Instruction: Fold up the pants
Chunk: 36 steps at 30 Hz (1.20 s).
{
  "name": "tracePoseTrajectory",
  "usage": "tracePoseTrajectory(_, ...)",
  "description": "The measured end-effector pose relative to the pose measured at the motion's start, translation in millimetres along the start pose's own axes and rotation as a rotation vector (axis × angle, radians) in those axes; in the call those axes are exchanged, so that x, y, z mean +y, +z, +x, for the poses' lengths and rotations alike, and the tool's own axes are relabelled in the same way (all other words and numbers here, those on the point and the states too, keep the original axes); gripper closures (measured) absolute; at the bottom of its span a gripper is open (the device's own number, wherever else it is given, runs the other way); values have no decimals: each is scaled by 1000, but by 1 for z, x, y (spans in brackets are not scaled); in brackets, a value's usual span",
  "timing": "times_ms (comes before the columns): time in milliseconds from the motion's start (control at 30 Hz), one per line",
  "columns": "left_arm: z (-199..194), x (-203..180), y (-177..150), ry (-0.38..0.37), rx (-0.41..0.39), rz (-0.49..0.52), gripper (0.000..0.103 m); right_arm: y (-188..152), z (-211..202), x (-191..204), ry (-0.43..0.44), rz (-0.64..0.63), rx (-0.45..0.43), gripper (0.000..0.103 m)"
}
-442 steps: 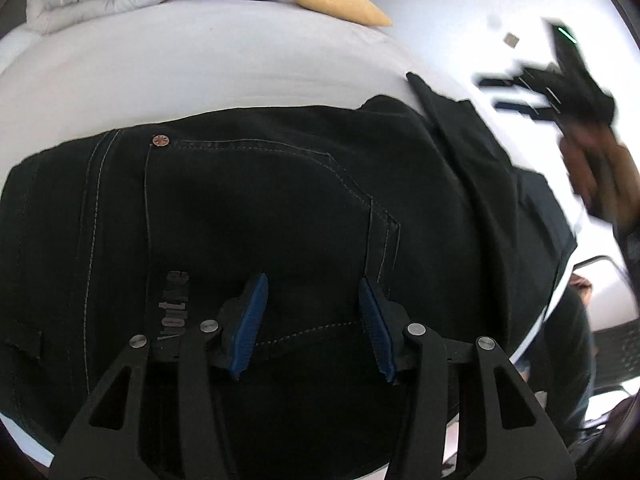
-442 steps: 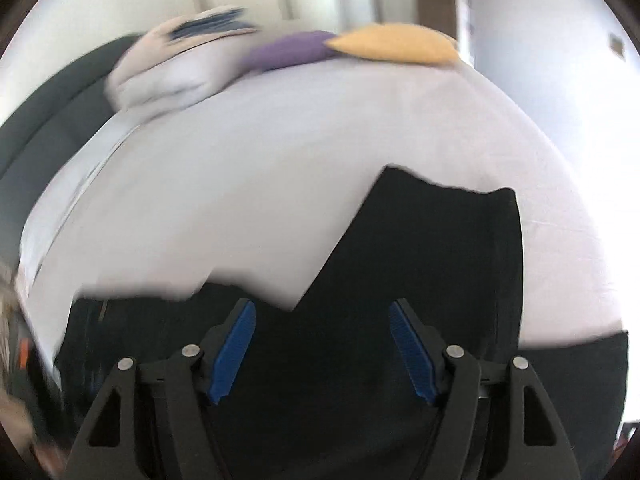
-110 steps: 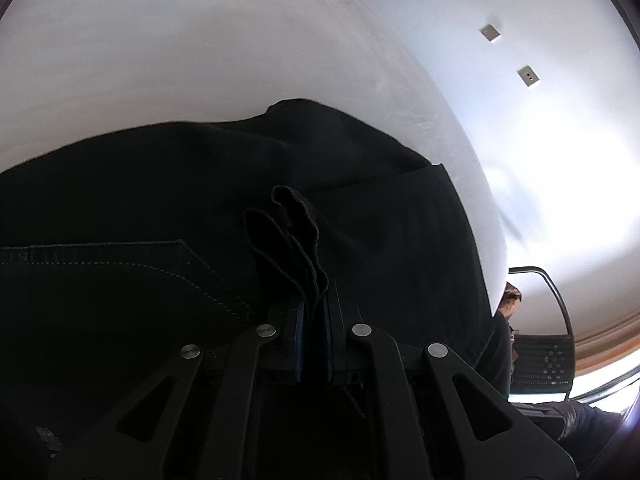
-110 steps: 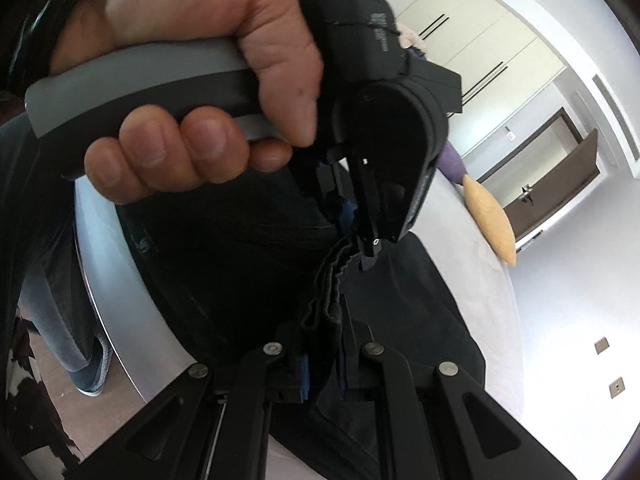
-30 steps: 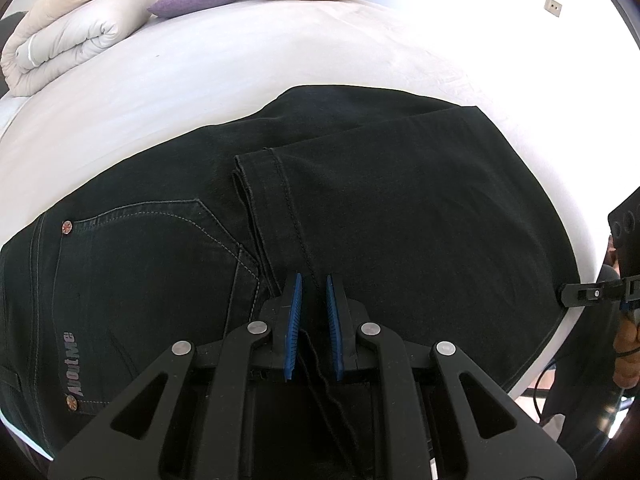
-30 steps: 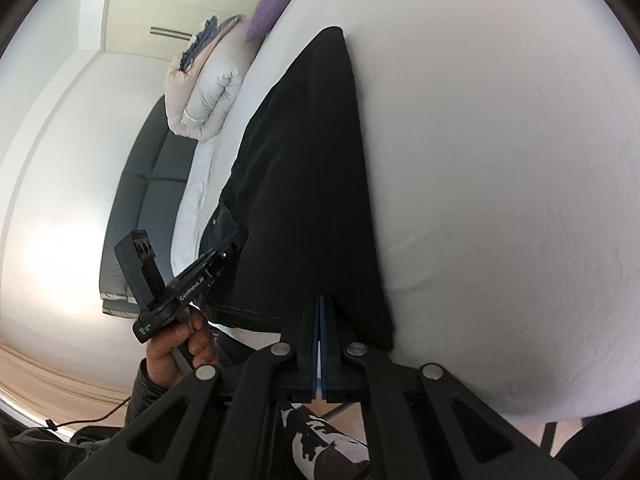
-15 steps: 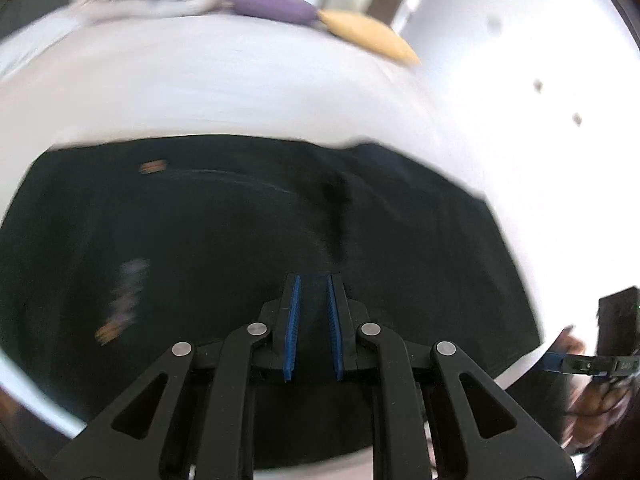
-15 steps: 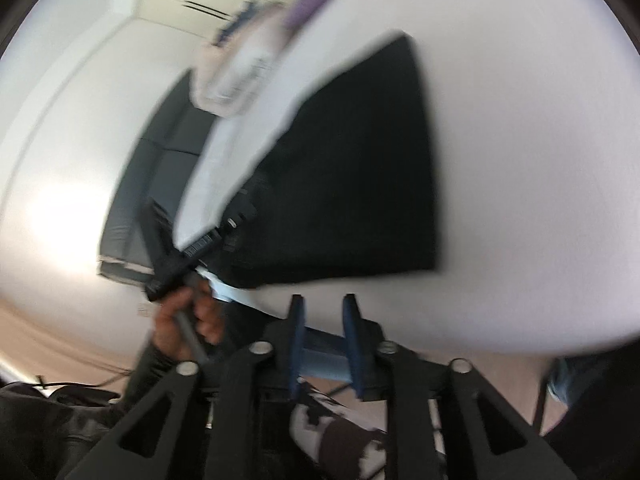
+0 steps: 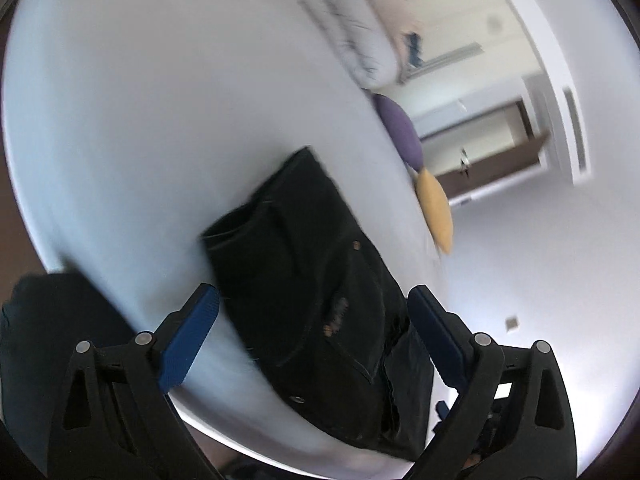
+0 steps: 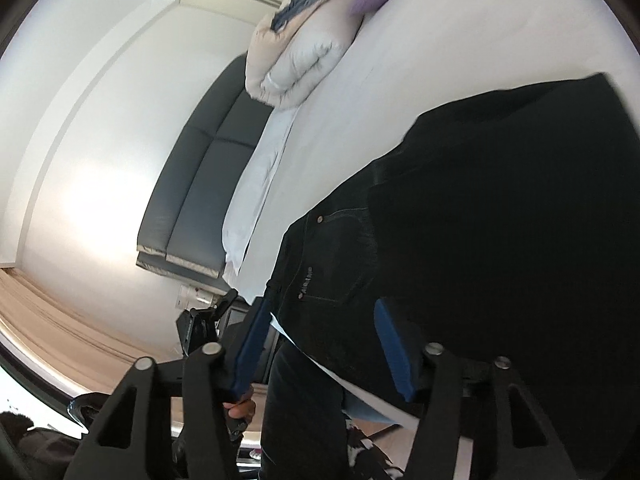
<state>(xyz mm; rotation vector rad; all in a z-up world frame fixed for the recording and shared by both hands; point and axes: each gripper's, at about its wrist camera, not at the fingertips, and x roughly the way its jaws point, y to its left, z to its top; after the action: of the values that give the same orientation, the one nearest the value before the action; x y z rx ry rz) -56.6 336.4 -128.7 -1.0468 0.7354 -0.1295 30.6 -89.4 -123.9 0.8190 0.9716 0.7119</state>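
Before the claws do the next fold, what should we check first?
1. Left claw open and holding nothing: ok.
2. Right claw open and holding nothing: ok.
3. Pants lying on the bed: ok.
4. Pants already folded over once: ok, a layer lies over the seat.
5. Fold edges lined up neatly: cannot tell, the left view is blurred.
6. Pants well inside the bed's edge: not ok, they reach the near edge.
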Motion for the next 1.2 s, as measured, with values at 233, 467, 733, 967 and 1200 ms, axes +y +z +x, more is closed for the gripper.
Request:
tracePoseTrajectory(233,17,22,-1,-45,40,-101,8,9,26,2,-2,7,36,63)
tracePoseTrajectory(467,42,35,6,-137,20,-168,9,13,39,-2,17,32,58,68)
tracePoseTrajectory(733,71,45,12,-160,63,-239,74,23,68,1,-33,17,114,73)
tracePoseTrajectory(967,65,35,17,-136,39,-133,82,39,109,-8,-211,29,185,75)
tracePoseTrajectory(1200,58,1,14,-66,2,5,87,43,121,-22,-339,47,187,103)
